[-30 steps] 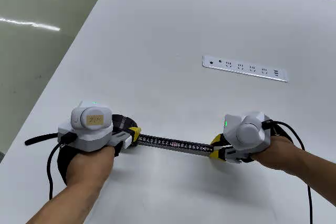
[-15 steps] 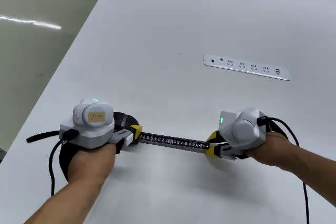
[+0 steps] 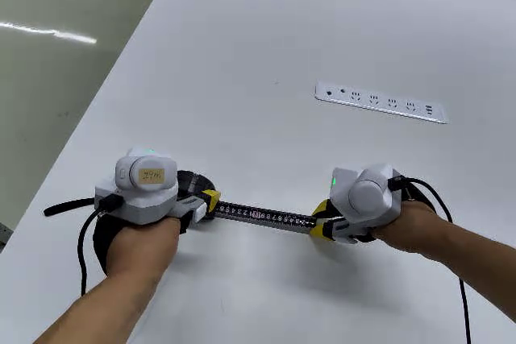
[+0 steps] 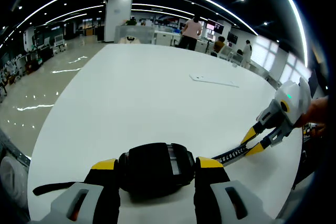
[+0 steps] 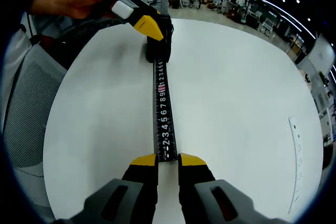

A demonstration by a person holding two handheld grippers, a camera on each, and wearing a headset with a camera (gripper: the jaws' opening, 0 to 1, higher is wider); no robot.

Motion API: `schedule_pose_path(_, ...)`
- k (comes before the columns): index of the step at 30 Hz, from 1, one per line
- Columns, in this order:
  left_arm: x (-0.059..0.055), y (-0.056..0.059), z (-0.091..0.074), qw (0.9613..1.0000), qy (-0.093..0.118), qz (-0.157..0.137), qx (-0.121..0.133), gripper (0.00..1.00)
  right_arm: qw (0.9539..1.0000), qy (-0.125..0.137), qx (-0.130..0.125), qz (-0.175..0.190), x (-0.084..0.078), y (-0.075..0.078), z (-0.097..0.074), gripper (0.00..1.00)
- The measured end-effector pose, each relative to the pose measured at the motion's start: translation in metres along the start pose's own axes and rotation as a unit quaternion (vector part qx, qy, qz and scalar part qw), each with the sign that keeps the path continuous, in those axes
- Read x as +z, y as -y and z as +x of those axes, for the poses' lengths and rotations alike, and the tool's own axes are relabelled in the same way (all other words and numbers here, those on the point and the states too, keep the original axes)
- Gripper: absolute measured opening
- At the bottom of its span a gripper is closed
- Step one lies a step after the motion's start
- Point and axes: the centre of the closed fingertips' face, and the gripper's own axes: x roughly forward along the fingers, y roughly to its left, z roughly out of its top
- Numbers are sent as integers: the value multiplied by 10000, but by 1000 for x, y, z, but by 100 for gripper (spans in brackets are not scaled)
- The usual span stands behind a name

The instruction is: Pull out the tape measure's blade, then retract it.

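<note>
A black tape measure case (image 3: 192, 185) rests on the white table (image 3: 242, 78), and my left gripper (image 3: 206, 204) is shut on it. In the left gripper view the case (image 4: 155, 167) sits between the yellow-tipped jaws of the left gripper (image 4: 156, 165). The black numbered blade (image 3: 262, 217) runs right from the case to my right gripper (image 3: 319, 220), which is shut on its end. In the right gripper view the blade (image 5: 163, 108) stretches straight from the right gripper (image 5: 168, 160) to the case (image 5: 157, 43).
A white power strip (image 3: 379, 102) lies flat at the back right of the table. The table's left edge (image 3: 76, 130) drops to a glossy floor. A black strap (image 3: 64, 208) trails left of the case. Cables hang from both grippers.
My right gripper has moved left toward the case with the blade's end in it, and the drawn-out length of blade is shorter. The left gripper has stayed on the case.
</note>
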Motion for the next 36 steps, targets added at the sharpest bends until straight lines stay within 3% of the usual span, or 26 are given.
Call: schedule_pose_path(36,-1,0,0,10000,5,3,-1,53,9999,24,52,-94,28,-3,17,14)
